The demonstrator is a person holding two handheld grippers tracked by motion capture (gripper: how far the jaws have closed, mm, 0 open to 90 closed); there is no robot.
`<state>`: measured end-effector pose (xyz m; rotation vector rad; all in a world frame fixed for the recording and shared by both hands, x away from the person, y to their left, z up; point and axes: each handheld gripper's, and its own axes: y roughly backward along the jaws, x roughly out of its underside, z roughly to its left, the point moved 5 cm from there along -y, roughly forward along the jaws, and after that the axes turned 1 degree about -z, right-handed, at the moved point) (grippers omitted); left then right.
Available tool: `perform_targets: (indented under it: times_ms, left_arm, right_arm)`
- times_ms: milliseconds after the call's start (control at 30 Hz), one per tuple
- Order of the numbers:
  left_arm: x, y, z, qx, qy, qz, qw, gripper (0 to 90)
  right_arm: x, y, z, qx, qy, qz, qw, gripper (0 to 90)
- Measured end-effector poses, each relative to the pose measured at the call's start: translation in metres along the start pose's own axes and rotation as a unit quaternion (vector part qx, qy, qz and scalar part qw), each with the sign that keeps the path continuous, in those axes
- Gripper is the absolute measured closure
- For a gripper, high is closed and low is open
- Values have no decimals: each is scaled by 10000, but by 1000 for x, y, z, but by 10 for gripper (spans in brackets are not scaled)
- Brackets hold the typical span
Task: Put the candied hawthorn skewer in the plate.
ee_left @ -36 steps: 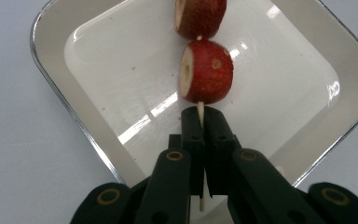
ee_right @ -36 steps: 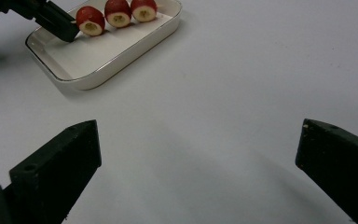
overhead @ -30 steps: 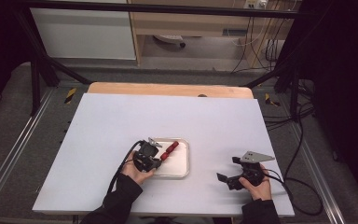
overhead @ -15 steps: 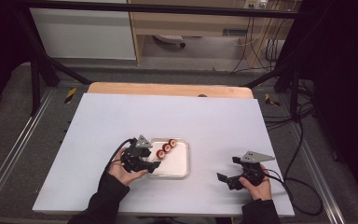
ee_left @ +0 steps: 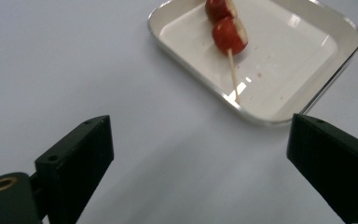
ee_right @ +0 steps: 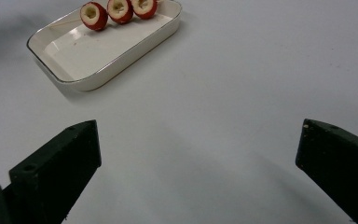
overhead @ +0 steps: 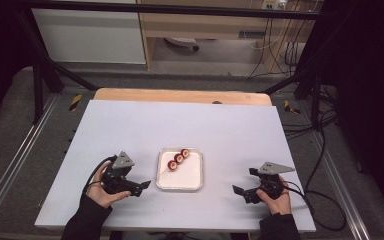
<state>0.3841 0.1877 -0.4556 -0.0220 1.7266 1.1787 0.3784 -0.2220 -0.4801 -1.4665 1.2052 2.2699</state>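
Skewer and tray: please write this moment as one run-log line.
skewer: lying in tray | left gripper: jaws just opened, empty, left of tray | right gripper: open, empty, right of tray

Bare table surrounds the tray on every side.

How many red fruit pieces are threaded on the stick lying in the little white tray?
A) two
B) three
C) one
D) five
B: the high view shows three red pieces in a row on the skewer, lying in the far part of the tray, and the right gripper view shows the same three, side by side.
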Motion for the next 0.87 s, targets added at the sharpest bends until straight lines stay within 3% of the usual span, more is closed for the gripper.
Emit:
perform_targets:
  times_ms: [433, 633, 867]
  left_arm:
    - [46, 14, 28, -150, 337, -249, 9990, 59]
    - [51, 16, 35, -175, 424, -287, 9985, 59]
    - [51, 14, 34, -167, 366, -228, 9989, 60]
  right_arm:
    - [2, -2, 1, -36, 15, 93, 9999, 6]
    - [4, -2, 3, -71, -3, 163, 9998, 6]
    - [5, -3, 3, -98, -15, 188, 9998, 6]
